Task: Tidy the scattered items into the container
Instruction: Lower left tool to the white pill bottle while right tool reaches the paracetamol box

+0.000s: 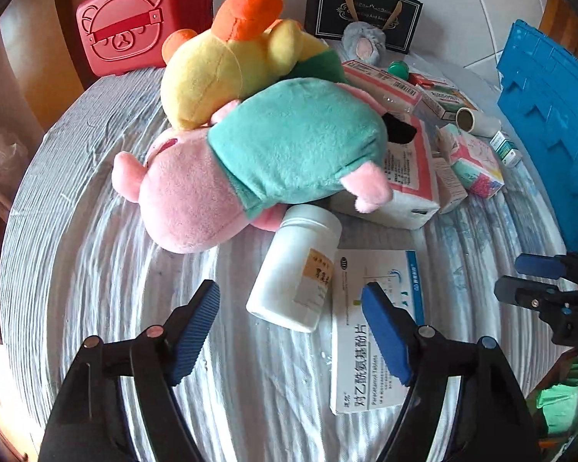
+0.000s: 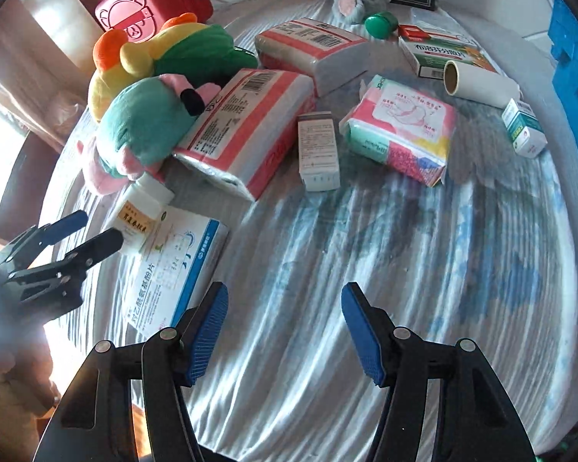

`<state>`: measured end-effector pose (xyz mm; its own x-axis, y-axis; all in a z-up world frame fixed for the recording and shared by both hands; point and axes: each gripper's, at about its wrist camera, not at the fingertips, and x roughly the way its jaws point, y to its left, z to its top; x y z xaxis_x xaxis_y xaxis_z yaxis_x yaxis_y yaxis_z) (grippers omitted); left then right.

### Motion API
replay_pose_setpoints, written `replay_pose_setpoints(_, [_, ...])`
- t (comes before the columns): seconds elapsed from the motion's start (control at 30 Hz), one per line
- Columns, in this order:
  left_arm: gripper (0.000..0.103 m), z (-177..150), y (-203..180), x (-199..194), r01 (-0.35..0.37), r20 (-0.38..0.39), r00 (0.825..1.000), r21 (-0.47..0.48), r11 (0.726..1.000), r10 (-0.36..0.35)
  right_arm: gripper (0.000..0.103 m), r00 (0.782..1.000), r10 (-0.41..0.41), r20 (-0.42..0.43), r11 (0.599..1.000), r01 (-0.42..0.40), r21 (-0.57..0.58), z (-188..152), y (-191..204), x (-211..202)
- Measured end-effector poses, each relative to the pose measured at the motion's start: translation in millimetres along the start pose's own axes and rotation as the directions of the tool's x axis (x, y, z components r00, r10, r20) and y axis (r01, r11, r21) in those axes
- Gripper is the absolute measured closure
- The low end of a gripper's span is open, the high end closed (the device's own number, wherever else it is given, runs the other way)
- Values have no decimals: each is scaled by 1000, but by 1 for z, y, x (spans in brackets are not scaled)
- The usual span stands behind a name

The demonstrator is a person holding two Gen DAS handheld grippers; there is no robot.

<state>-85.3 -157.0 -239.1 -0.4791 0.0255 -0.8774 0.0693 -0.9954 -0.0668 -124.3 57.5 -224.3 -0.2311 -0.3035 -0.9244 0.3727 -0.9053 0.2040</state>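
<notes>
My left gripper [image 1: 289, 288] is open, pointing down at the striped cloth, with the lower end of a lying white pill bottle [image 1: 296, 269] between its fingertips; the pads do not touch it. A white and blue tablet box [image 1: 370, 346] lies under the right finger. A pink plush pig in teal [image 1: 250, 161] and a yellow plush [image 1: 227, 61] are piled behind the bottle. My right gripper [image 2: 285, 288] is open over bare cloth with nothing between its fingers. The blue crate [image 1: 551, 115] stands at the right edge.
Two tissue packs [image 2: 246, 127], a small grey box [image 2: 318, 150], a pink pad pack [image 2: 400, 131], a lint roller [image 2: 478, 81] and a green-white box [image 2: 524, 127] lie scattered. A red case [image 1: 135, 27] and a black gift bag [image 1: 362, 11] stand at the back.
</notes>
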Motion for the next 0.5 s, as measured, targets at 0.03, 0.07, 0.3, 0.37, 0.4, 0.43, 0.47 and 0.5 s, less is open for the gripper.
replay_pose_setpoints(0.03, [45,1,3,9,15,-10,1000,4,1000,-15,42,1000,-1,8,1000,0,21,-4,5,0])
replay_pose_setpoints(0.07, [51,1,5,18,31,-28,999,7,999,-31,42,1000,-1,15,999,1,39,-7,10,1])
replay_pose_setpoints(0.3, [53,-30,29,1,83,-28,996,36,996,-82,43,1000,-17,23,995,15,101,-22,67,22])
replay_pose_setpoints(0.37, [53,-38,40,-6,71,-32,997,35,997,-70,42,1000,-17,18,995,15,96,-22,83,33])
replay_pose_setpoints(0.4, [53,-41,45,-7,60,-30,998,33,998,-59,42,1000,-26,17,995,24,92,-22,90,38])
replay_pose_setpoints(0.43, [53,-43,50,-9,50,-26,998,31,998,-49,42,999,-38,13,995,37,88,-21,96,43])
replay_pose_setpoints(0.47, [53,-44,54,-10,49,-23,999,31,998,-48,42,999,-45,8,995,44,89,-20,101,47])
replay_pose_setpoints(0.5, [53,-44,56,-10,52,-22,998,30,998,-51,40,999,-47,4,995,46,89,-18,104,51])
